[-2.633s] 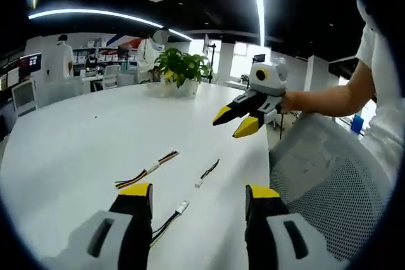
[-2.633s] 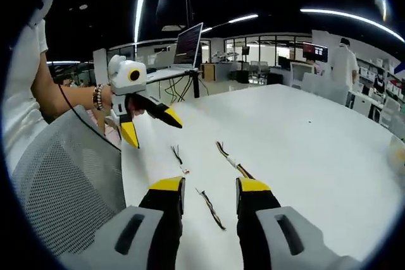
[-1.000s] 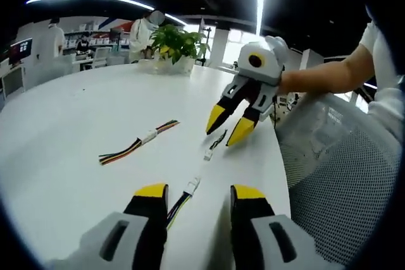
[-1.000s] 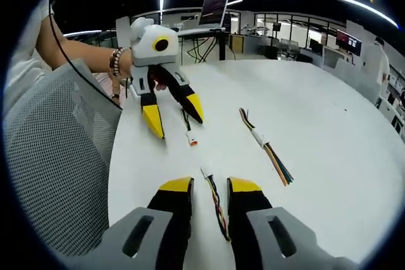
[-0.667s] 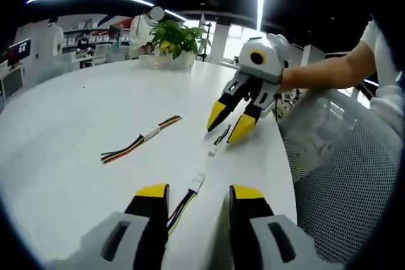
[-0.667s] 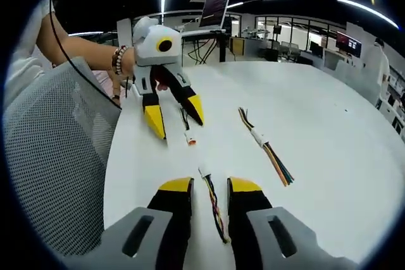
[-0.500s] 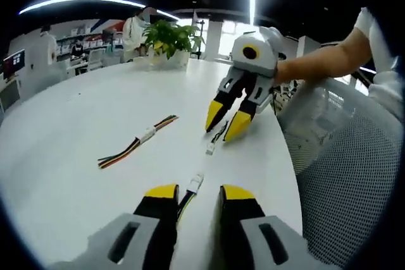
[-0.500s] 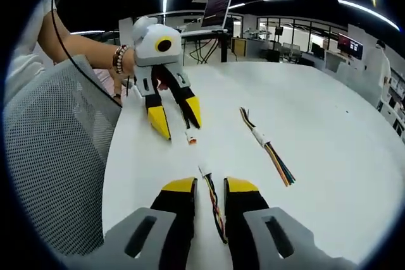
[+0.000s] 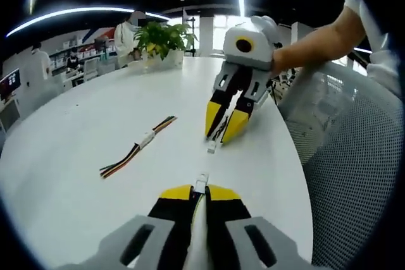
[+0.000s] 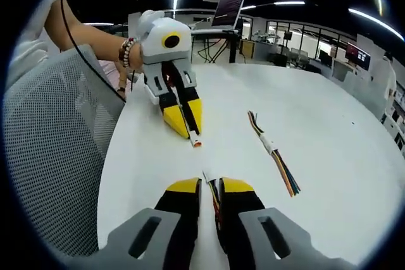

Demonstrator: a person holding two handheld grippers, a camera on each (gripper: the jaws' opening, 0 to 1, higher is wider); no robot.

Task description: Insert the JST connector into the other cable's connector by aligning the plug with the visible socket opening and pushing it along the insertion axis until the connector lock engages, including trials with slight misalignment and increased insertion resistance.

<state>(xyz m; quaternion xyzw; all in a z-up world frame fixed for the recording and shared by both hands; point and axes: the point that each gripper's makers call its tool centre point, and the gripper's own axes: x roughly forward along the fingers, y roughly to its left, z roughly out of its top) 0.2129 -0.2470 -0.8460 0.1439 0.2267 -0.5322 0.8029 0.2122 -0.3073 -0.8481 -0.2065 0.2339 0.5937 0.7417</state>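
Note:
On the white table (image 9: 82,124), my left gripper (image 9: 199,191) is shut on a yellow-and-black cable; its white JST connector (image 9: 201,184) sticks out past the tips. In the right gripper view that same gripper (image 10: 185,121) points down at the table with its connector (image 10: 195,139) at the tips. My right gripper (image 10: 210,184) is shut on a thin dark cable whose small white connector (image 10: 207,176) pokes forward. The left gripper view shows it (image 9: 226,128) tip-down on the table, with that connector (image 9: 212,148) lying just ahead. The two connectors lie apart.
A third cable, a multicoloured wire bundle (image 9: 139,147) (image 10: 275,153), lies loose on the table. A mesh chair (image 9: 354,156) (image 10: 50,137) stands by the table edge. A potted plant (image 9: 161,36) sits at the far side; a laptop (image 10: 231,7) stands behind.
Both grippers' jaws were open around their cables a second ago and have closed on them. Each gripper has come lower and closer to the other.

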